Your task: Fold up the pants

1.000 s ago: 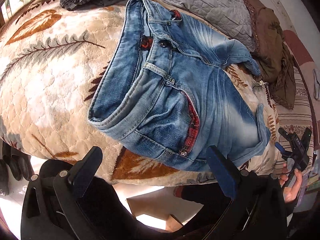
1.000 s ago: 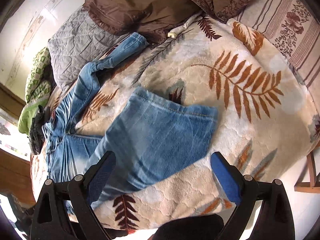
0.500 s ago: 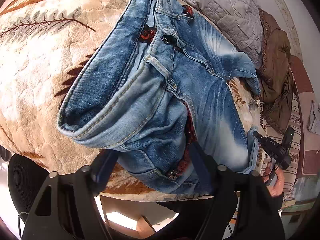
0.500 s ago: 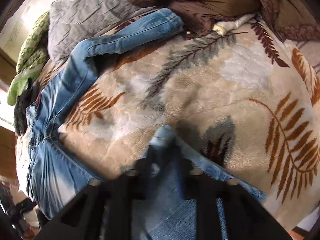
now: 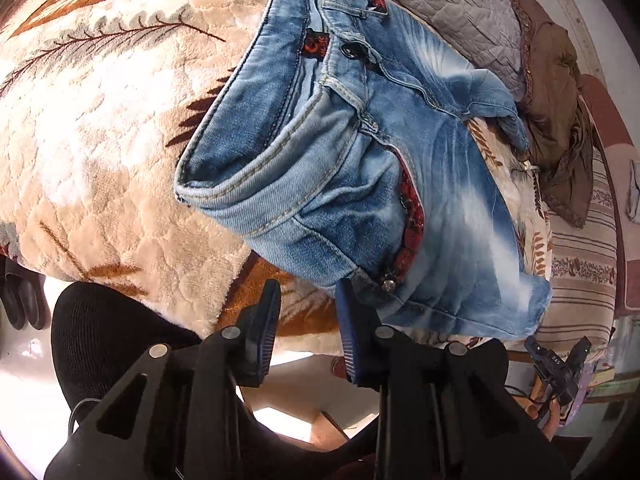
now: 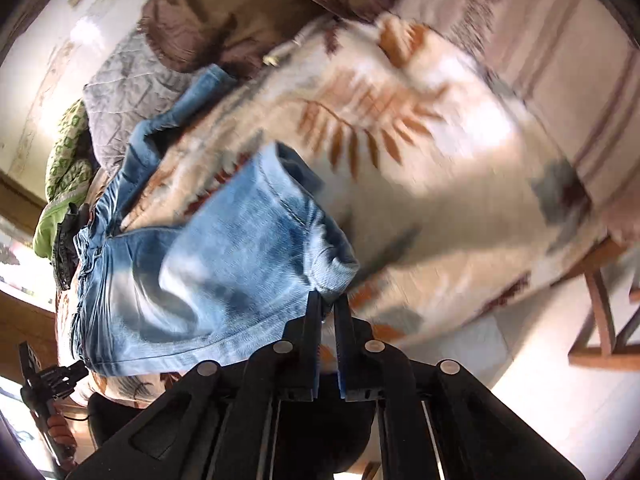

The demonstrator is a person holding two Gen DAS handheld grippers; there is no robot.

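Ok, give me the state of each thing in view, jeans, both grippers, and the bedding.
jeans: unfolded, waist open, one leg hem lifted.
left gripper: partly open at the waist edge, holding nothing.
right gripper: shut on the leg hem.
leaf blanket: spread under the jeans.
grey quilt: crumpled.

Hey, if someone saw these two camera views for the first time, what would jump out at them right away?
The faded blue jeans dominate, spread across a cream blanket with rust-coloured leaf prints. In the right wrist view, the right gripper is shut on a bunched hem of one leg. In the left wrist view, the left gripper sits at the waistband's near edge, its jaws apart and holding nothing.
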